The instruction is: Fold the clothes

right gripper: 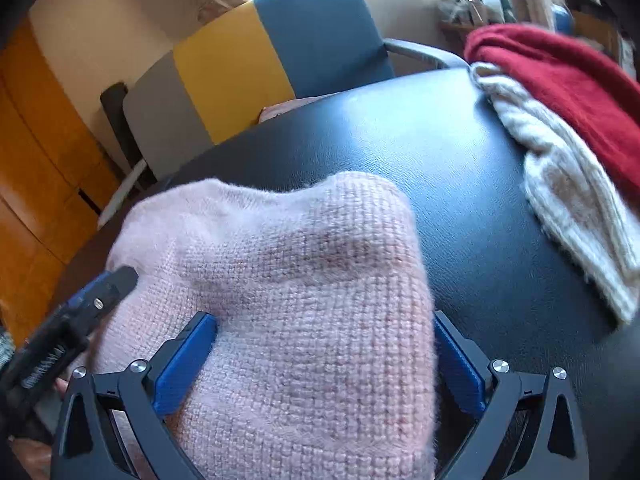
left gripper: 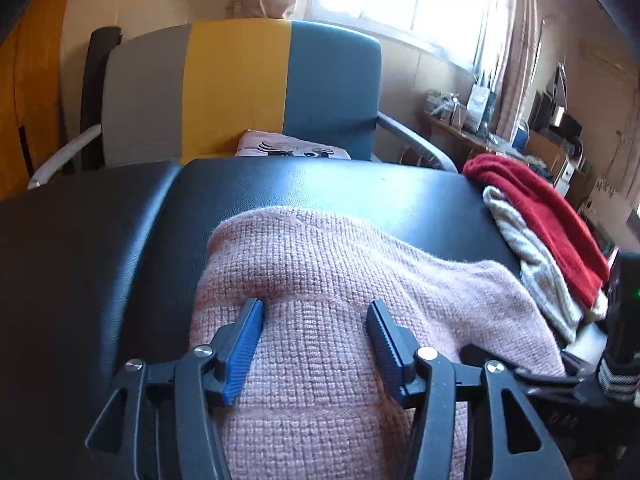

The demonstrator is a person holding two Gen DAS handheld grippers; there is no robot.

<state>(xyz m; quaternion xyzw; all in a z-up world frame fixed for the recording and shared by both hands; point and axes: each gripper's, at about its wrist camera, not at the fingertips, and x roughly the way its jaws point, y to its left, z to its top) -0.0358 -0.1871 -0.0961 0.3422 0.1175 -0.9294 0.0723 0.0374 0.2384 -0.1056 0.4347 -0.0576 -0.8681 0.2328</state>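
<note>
1. A pink knitted sweater point(left gripper: 320, 320) lies bunched on the black leather surface point(left gripper: 100, 260), filling the lower middle of both wrist views.
2. The left gripper point(left gripper: 316, 308) has its fingers spread apart, and the pink knit bulges up between them; the pads press into the fabric on each side.
3. The right gripper point(right gripper: 326, 324) is also spread wide, with the sweater point(right gripper: 300, 300) between its blue pads.
4. In the right wrist view, the left gripper comes in at the lower left, its tip touching the sweater's edge.
5. At the right of the frame, a red garment point(left gripper: 540, 208) lies on a cream knit point(left gripper: 532, 268).
6. Behind the surface stands a grey, yellow and blue chair point(left gripper: 240, 88).
</note>
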